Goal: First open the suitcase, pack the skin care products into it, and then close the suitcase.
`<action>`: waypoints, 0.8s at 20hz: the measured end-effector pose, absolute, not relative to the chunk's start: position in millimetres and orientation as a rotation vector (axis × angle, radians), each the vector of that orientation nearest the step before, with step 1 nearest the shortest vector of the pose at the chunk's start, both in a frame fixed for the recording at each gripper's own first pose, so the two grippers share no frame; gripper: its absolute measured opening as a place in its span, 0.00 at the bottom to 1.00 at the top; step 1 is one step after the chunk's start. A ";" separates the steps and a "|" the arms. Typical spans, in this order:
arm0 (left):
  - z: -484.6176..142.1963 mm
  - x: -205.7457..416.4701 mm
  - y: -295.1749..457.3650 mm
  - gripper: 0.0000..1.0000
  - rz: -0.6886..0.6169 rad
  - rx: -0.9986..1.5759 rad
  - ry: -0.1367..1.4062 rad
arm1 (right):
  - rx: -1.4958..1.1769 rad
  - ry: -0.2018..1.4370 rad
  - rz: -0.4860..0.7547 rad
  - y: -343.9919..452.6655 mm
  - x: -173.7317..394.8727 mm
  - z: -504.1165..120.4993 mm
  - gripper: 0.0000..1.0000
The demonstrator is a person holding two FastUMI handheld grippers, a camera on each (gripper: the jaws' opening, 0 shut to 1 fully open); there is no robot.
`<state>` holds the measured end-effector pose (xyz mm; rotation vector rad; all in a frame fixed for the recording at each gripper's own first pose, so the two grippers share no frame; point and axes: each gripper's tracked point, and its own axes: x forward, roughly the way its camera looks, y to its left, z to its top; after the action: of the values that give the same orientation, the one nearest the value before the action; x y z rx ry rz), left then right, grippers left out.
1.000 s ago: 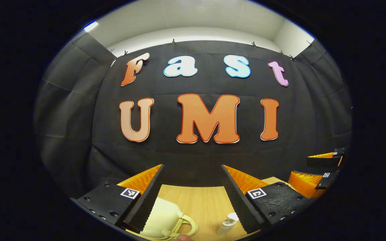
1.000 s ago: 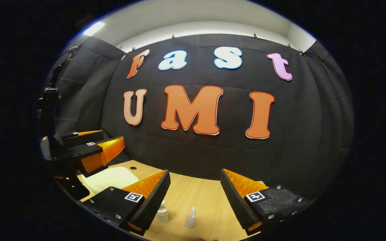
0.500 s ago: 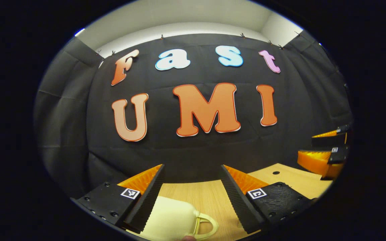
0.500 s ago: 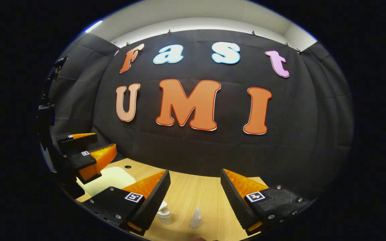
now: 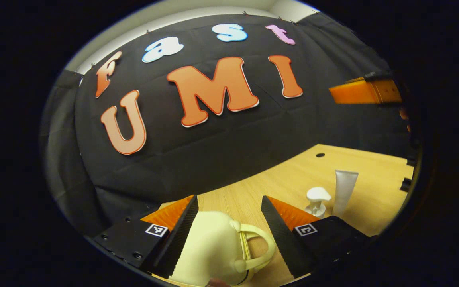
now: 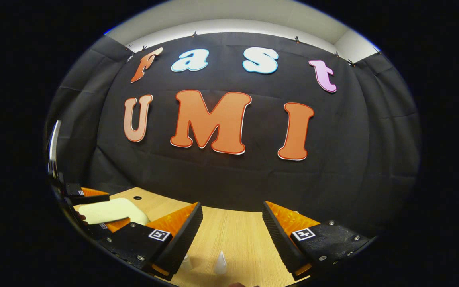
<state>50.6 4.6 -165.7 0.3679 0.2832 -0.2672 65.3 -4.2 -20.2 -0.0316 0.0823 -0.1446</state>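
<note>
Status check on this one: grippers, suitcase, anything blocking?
Both grippers open: left gripper straddling closed suitcase, right gripper empty. Pump bottle, tube unpacked. No obstruction.

Pump bottle [image 5: 318, 201] and tube [image 5: 343, 191] stand close together on the table [image 5: 277, 179], bare wood around them
</note>
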 end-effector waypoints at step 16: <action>-292.4 20.8 3.8 0.99 -0.454 0.685 0.491 | -0.040 0.142 -0.215 -26.9 74.1 -49.6 0.95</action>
<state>20.8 3.8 -292.4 0.6847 0.4913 -0.4542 74.1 -26.9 -49.6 -0.0402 0.1422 -0.2150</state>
